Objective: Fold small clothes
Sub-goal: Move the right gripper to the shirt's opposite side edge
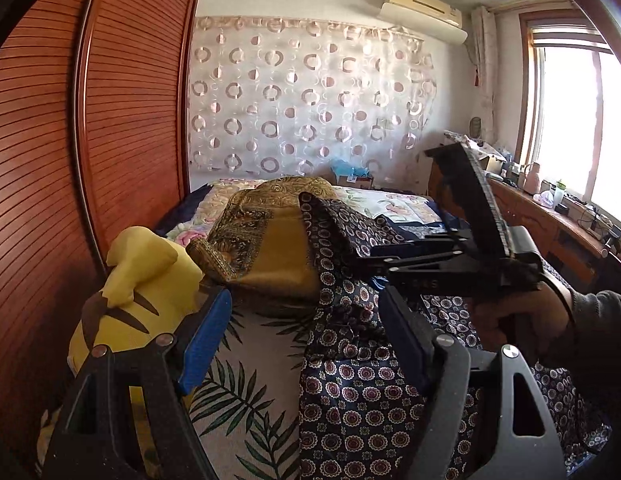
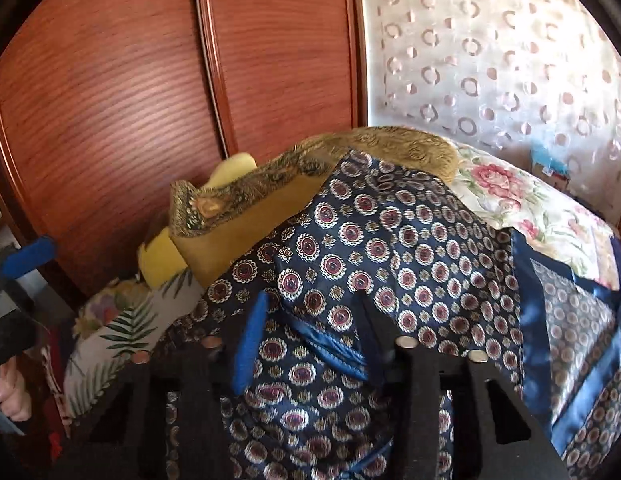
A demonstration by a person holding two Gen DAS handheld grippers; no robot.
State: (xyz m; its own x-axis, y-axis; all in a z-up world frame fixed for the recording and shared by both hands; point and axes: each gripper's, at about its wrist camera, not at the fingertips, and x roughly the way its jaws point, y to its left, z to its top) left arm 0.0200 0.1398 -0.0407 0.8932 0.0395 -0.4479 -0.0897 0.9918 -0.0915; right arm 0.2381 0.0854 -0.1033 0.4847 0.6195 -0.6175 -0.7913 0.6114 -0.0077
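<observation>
A navy garment with round medallion print (image 1: 350,380) lies spread on the bed; it also fills the right wrist view (image 2: 390,240). My left gripper (image 1: 306,340) is open above its left edge, blue pads wide apart, empty. My right gripper (image 2: 310,340) is open with the navy cloth and a blue satin hem (image 2: 330,348) between its fingers; its body shows in the left wrist view (image 1: 450,256), resting over the cloth. A mustard patterned garment (image 1: 266,240) lies behind the navy one, also in the right wrist view (image 2: 246,216).
A yellow plush toy (image 1: 142,304) sits at the left by the wooden wardrobe doors (image 1: 110,120). A leaf-print sheet (image 1: 246,392) covers the near bed, a floral quilt (image 2: 510,200) the far part. A cluttered desk (image 1: 570,216) stands under the window.
</observation>
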